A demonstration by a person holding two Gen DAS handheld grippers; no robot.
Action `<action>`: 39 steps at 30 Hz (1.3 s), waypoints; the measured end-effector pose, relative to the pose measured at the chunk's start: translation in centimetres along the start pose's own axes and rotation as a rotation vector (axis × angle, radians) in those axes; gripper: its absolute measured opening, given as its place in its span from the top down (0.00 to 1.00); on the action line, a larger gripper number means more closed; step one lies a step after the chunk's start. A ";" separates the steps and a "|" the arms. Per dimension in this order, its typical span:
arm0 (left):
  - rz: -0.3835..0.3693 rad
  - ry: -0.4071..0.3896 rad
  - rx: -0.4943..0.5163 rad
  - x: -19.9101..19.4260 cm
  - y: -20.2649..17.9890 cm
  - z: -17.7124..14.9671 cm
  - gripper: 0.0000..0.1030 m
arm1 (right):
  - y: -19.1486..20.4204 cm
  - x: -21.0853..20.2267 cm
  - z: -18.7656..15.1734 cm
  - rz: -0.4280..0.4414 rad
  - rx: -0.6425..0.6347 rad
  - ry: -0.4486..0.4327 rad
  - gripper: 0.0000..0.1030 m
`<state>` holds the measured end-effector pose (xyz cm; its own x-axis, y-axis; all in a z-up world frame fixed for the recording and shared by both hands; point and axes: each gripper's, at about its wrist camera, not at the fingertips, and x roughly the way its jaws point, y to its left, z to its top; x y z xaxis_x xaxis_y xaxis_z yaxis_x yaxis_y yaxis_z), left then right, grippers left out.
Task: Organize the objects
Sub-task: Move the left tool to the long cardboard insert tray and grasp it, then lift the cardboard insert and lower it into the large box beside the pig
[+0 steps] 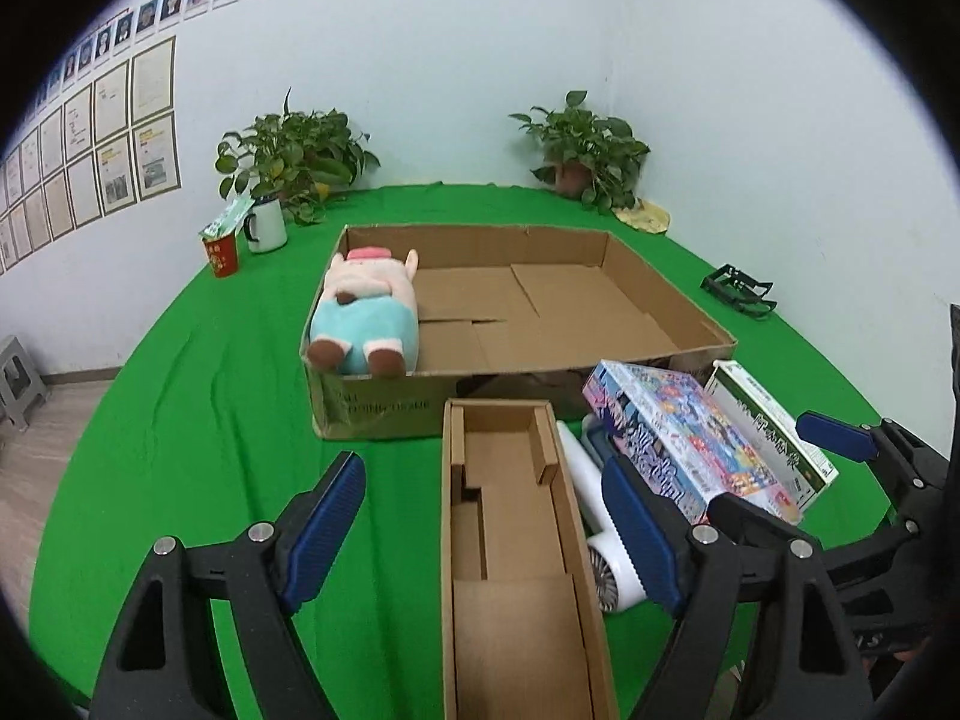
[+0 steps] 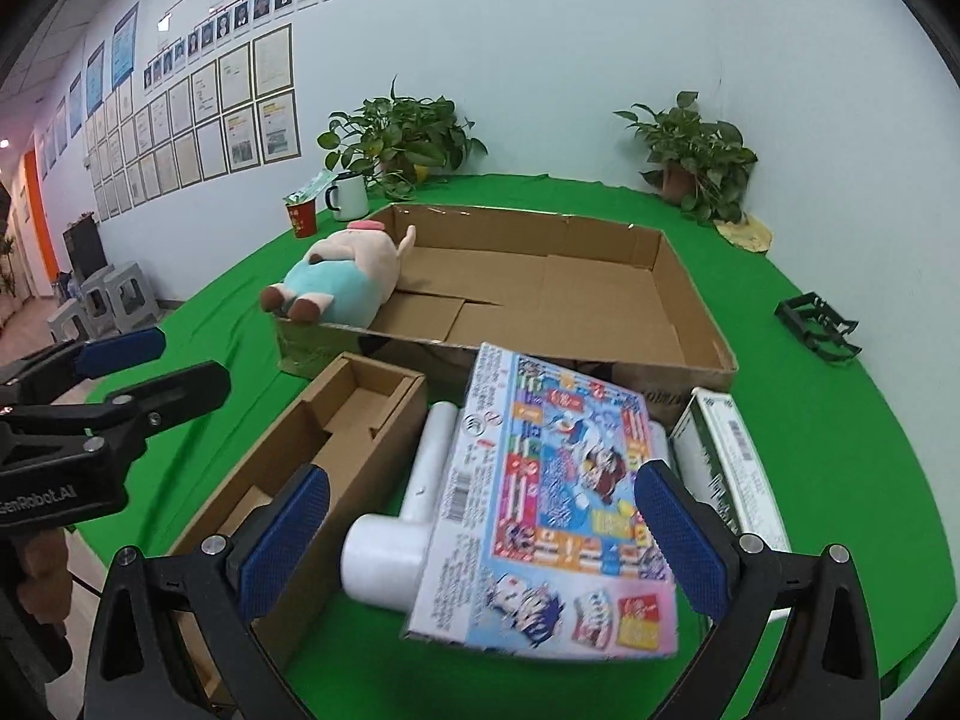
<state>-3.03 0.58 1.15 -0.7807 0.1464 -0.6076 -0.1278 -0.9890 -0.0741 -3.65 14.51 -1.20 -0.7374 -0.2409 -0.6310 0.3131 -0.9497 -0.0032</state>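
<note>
While I hold both tongs over the table [image 1: 180, 396], its green cloth spreads wide and slightly creased beneath them, curving off to a pale floor at the left; my left gripper [image 1: 486, 534] stands with its blue pads well apart, nothing pressed between them, and the narrow cardboard tray [image 1: 516, 540] lies on the cloth in the gap; my right gripper [image 2: 498, 540] is likewise spread wide, gripping nothing, above the colourful cartoon box [image 2: 552, 516], which rests tilted across a white hair dryer [image 2: 402, 534]; just beside that box on the right lies a white-and-green carton [image 2: 732, 468]; beyond these sits the large shallow cardboard box [image 1: 660, 300], its floor mostly bare, with a plush pig [image 1: 366, 312] lying in its near left corner, feet over the rim; at the far left of the cloth stand a white mug [image 1: 264, 225] and a red cup [image 1: 221, 255]; two potted plants [image 1: 294, 156] sit against the pale wall, one in each far corner; a black folded stand [image 1: 741, 291] lies near the right edge; framed papers and portrait photos [image 1: 120, 138] cover the left wall; grey stools [image 2: 102, 300] stand on the floor.
</note>
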 end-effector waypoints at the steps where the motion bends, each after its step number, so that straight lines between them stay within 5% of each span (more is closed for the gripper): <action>1: -0.005 0.013 -0.005 0.1 0.1 -0.2 0.25 | 0.3 -0.1 -0.3 0.008 -0.002 0.004 0.01; 8: -0.047 0.085 -0.037 0.6 1.0 -2.2 0.46 | 2.9 -1.0 -1.8 0.049 -0.045 0.034 0.01; 18: -0.091 0.152 -0.064 2.0 1.1 -3.4 0.56 | 3.7 -0.8 -2.5 0.121 -0.041 0.081 0.02; 29: -0.251 0.171 0.020 4.5 -4.4 -0.9 0.56 | -7.6 -1.1 -2.8 0.175 0.216 0.061 0.01; 36: -0.133 0.181 -0.013 3.9 -1.0 -1.5 0.54 | -1.7 -1.7 -4.0 0.386 0.091 0.086 0.01; 39: -0.090 0.223 -0.054 4.1 1.5 -2.5 0.54 | 1.7 -1.0 -4.4 0.392 0.069 0.103 0.02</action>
<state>-4.88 -0.39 -3.40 -0.6129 0.2314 -0.7555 -0.1531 -0.9728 -0.1737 0.28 14.02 -3.99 -0.5054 -0.5693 -0.6485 0.5150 -0.8020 0.3027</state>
